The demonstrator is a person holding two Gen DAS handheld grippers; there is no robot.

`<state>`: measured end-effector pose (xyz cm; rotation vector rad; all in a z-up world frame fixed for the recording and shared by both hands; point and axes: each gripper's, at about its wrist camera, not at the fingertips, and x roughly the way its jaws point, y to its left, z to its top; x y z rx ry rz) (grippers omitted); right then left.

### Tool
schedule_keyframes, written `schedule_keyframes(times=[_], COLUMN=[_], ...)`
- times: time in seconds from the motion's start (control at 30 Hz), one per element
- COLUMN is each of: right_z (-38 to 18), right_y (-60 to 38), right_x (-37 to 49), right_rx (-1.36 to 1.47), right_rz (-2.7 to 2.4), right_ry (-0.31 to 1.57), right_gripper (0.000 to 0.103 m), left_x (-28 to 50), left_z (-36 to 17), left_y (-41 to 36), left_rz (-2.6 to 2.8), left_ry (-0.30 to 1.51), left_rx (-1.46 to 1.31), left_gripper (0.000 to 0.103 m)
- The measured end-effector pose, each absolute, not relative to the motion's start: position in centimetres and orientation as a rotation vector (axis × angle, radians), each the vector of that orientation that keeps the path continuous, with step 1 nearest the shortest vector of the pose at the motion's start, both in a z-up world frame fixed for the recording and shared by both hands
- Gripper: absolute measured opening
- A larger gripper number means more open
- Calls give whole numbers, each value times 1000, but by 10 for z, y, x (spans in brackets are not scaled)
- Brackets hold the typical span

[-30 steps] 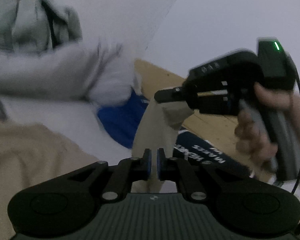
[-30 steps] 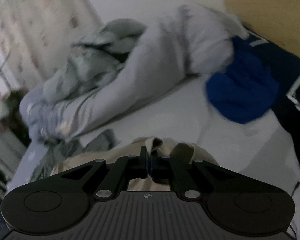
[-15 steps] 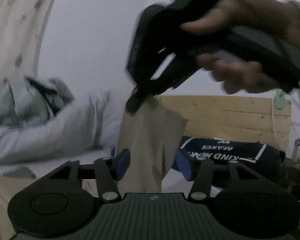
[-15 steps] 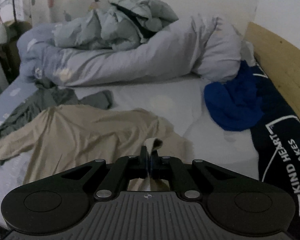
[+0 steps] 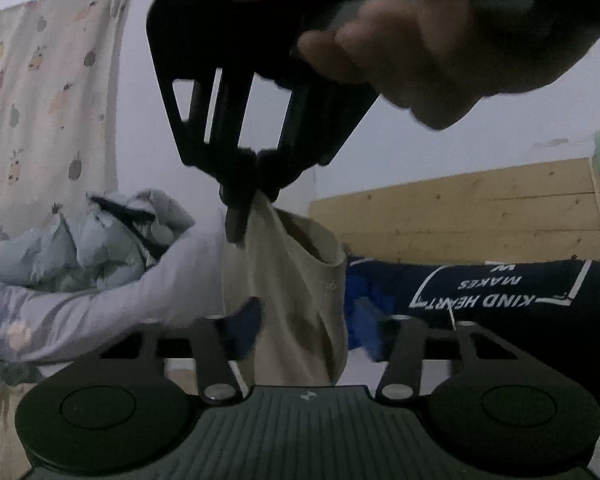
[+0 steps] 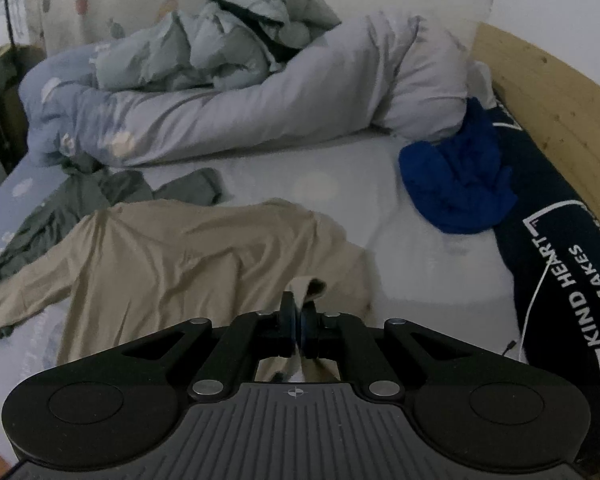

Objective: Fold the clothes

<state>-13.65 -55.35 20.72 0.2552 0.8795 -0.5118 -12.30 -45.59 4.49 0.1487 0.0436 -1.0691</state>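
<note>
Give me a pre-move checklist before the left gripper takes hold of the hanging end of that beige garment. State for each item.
1. Right gripper shut on the beige garment: ok, a fold of cloth is pinched between its pads.
2. Cloth between the left gripper's fingers: ok, the hanging end sits in the gap.
3. Left gripper gripping: not ok, its jaws are closing but the pads do not yet press the cloth.
4. Rest of the garment free to lift: ok for the part that shows, nothing lies on it; one edge overlaps the grey-green garment.
5. Blue garment out of the way: ok, apart on the bed sheet.
6. Which part of the garment hangs: cannot tell.
</note>
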Motion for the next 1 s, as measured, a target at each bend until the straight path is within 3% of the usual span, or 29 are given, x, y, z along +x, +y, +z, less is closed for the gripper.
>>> schedule_keyframes(times=[0.1, 0.23, 0.6, 1.0], right_z=[205, 199, 175, 104], right_y=[-555, -560, -573, -501], right_x=[-134, -128, -71, 79], right_rx=[256, 268, 355, 440], right_rz=[-514, -523, -477, -202], right_ry=[885, 887, 845, 843], right_gripper=[3, 3, 3, 3], left_x=[-123, -114, -43, 110], left_z=[45, 44, 47, 10], left_y=[-446, -434, -387, -298], left_rz=[-1057, -1055, -1053, -829], left_ry=[60, 65, 131, 435], left_rx=[145, 101, -35, -197], left_gripper=[15, 9, 8, 7])
